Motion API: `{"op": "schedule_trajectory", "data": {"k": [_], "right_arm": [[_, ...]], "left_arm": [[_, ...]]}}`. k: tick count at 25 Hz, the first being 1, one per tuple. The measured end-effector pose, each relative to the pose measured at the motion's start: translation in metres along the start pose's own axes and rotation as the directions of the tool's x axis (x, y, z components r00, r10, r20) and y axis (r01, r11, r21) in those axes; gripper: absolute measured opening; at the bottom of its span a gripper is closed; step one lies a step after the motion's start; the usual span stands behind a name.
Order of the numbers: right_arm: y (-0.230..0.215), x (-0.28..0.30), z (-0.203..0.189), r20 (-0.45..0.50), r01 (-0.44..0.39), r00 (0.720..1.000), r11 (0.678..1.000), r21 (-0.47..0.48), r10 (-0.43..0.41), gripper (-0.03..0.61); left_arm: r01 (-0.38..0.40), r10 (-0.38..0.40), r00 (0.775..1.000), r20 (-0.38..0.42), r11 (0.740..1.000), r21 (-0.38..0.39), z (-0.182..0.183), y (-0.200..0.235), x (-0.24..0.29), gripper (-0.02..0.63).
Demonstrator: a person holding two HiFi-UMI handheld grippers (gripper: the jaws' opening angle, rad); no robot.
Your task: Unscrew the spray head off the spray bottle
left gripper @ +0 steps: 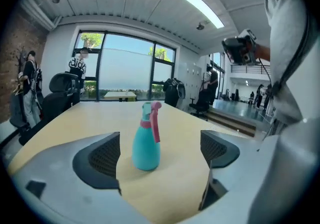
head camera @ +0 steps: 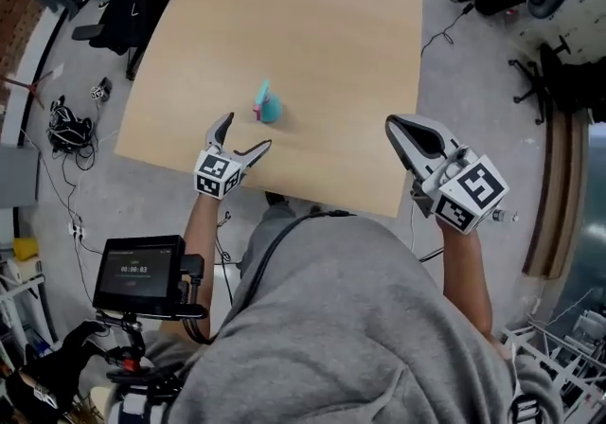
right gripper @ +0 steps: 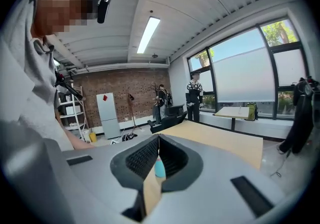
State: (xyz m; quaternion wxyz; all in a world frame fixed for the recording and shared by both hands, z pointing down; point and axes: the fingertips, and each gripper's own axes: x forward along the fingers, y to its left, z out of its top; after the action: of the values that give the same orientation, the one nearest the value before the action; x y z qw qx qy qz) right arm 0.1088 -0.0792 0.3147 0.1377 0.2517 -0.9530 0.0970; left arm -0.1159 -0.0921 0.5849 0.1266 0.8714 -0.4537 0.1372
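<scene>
The spray bottle (head camera: pixel 269 108) is seen standing upright on the table (head camera: pixel 322 34), a short way ahead of the fingertips of the left gripper (head camera: pixel 245 132). In the left gripper view it is framed between the two fingers (left gripper: pixel 102 155), somewhat nearer the finger on that view's left, and it is touched by neither. These fingers are spread wide and nothing is grasped by them.

The spray head (left gripper: pixel 152 118) (a pink trigger and collar under a teal nozzle) is found fully seated on the neck of the bottle. No gap or tilt at the collar can be made out, so no unscrewing is judged to have been done.

The right gripper (head camera: pixel 393 125) is held well to the side of the bottle, near the table's front edge. Its fingers are pressed together with nothing between them. In the right gripper view only a sliver of teal is seen past the closed tips, and that is the bottle far beyond them, not a thing being held.

The task is therefore judged to be at its very start, at the approach. What is left is almost everything:

- The bottle's body has to be enclosed and clamped by the spread fingers.
- The other fingers have to be opened and brought onto the head or its collar.
- The head has to be turned until it is free and then lifted off.
</scene>
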Motion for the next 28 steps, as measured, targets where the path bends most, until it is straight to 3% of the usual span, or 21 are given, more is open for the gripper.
{"op": "schedule_trajectory", "data": {"k": [3,6,9,14,18,20,24,28], "right_arm": [[-0.019,0.028,0.005,-0.029,0.049,0.998,0.999,0.020,-0.049,0.006],[-0.040,0.062,0.000,-0.071,0.092,0.994,0.995,0.043,-0.089,0.006],[-0.043,0.065,0.001,-0.100,0.131,0.987,0.990,0.051,-0.125,0.006],[-0.030,0.040,0.003,-0.135,0.185,0.975,0.980,0.067,-0.175,0.006],[-0.038,0.091,-0.006,-0.171,0.192,0.969,0.978,0.084,-0.176,0.006],[-0.037,0.106,-0.008,-0.178,0.183,0.970,0.979,0.086,-0.166,0.006],[-0.036,0.117,-0.009,-0.186,0.138,0.975,0.987,0.087,-0.121,0.006],[-0.017,0.146,-0.009,-0.208,0.075,0.976,0.995,0.068,-0.059,0.006]], "left_arm": [[0.071,-0.065,0.993,-0.096,0.996,0.059,-0.033,0.021,0.046,0.488],[0.120,-0.108,0.982,-0.158,0.990,0.072,-0.064,0.046,0.092,0.488],[0.112,-0.100,0.984,-0.150,0.991,0.068,-0.068,0.055,0.114,0.488],[0.158,-0.143,0.980,-0.142,0.982,0.106,-0.056,0.026,0.129,0.488],[0.174,-0.163,0.979,-0.120,0.981,0.088,-0.064,0.060,0.152,0.483],[0.188,-0.179,0.976,-0.125,0.980,0.069,-0.064,0.065,0.157,0.417],[0.267,-0.256,0.957,-0.140,0.962,0.064,-0.040,0.038,0.153,0.411],[0.401,-0.394,0.911,-0.121,0.916,0.036,0.028,0.004,0.117,0.411]]}}
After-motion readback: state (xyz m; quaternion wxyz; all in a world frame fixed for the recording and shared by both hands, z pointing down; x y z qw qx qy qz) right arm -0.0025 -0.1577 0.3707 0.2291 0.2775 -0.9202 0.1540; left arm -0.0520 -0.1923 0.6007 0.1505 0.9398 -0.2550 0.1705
